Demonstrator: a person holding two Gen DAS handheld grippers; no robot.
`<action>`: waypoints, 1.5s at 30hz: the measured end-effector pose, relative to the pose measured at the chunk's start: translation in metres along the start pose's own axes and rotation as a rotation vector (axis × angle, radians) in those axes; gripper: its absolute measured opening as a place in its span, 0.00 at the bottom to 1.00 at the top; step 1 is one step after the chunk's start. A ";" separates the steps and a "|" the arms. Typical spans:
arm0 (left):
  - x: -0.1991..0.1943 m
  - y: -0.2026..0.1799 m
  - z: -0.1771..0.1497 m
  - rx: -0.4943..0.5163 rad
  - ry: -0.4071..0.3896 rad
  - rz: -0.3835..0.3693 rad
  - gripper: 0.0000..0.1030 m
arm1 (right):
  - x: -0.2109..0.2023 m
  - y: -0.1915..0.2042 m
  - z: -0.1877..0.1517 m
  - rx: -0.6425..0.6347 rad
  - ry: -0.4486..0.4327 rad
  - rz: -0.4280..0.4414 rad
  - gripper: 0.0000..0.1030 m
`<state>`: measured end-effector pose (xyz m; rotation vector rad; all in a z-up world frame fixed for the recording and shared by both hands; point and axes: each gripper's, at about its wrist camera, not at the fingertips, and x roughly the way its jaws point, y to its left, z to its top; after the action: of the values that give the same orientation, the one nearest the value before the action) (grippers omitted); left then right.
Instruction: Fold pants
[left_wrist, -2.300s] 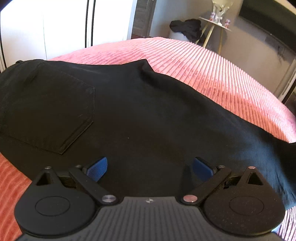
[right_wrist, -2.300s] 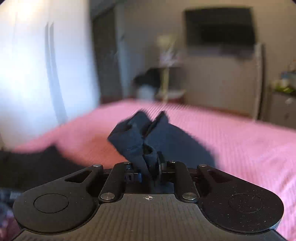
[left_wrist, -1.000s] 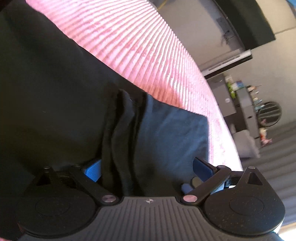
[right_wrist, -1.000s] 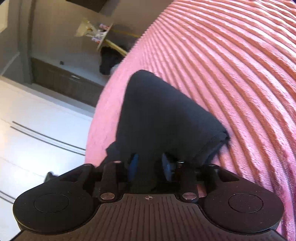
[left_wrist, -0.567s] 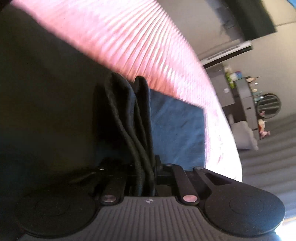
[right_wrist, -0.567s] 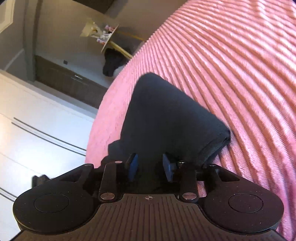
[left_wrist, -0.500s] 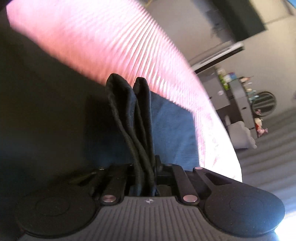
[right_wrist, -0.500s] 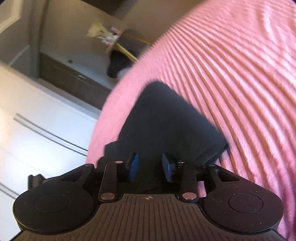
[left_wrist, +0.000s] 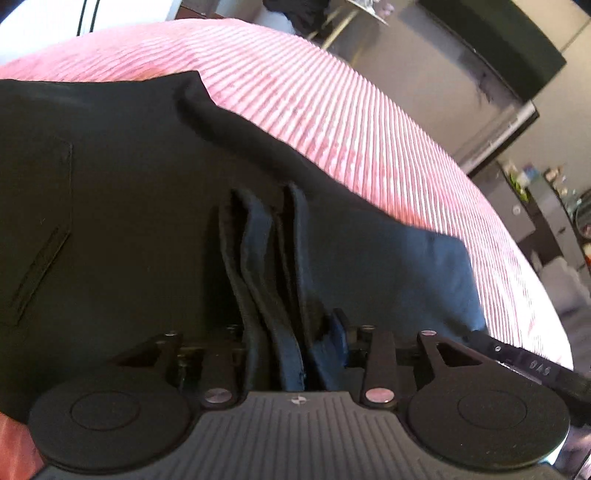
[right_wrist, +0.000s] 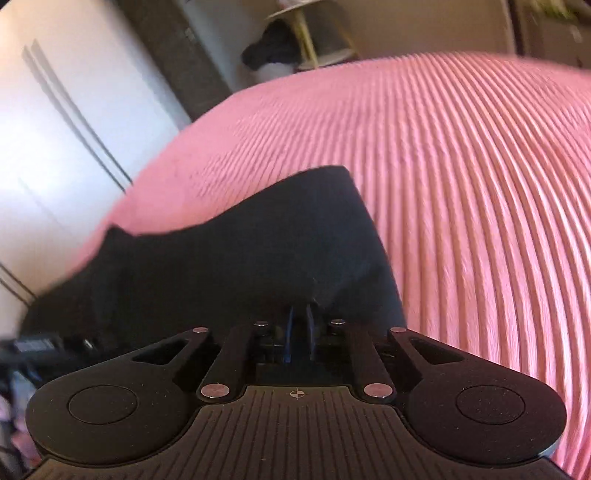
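We see a pink ribbed bed (left_wrist: 332, 110), white wardrobe (right_wrist: 44, 147) and side table (right_wrist: 306, 22). Black pants (left_wrist: 129, 221) lie on it. Left gripper (left_wrist: 291, 332) and right gripper (right_wrist: 299, 328) each clench pants folds. No writing is legible.

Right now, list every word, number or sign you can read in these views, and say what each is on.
Pale digits, maybe "046", on a black bar at the left view's right edge: too blurred to be sure.
Pale label on a black strip at the right view's left edge: unreadable.
Pants, pink bedspread: no text.
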<state>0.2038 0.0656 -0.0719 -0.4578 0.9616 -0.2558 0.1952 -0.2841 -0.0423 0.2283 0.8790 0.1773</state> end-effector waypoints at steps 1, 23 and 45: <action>0.003 -0.002 0.002 -0.004 -0.004 -0.002 0.35 | 0.006 0.005 0.005 -0.034 -0.002 -0.034 0.10; -0.018 0.006 -0.005 0.173 -0.151 0.167 0.29 | -0.014 -0.017 -0.020 0.184 -0.132 -0.025 0.28; -0.024 0.017 -0.045 0.094 -0.218 0.336 0.85 | 0.007 0.023 -0.026 0.018 -0.048 -0.010 0.26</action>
<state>0.1531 0.0791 -0.0843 -0.2266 0.7941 0.0527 0.1777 -0.2571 -0.0574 0.2444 0.8342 0.1541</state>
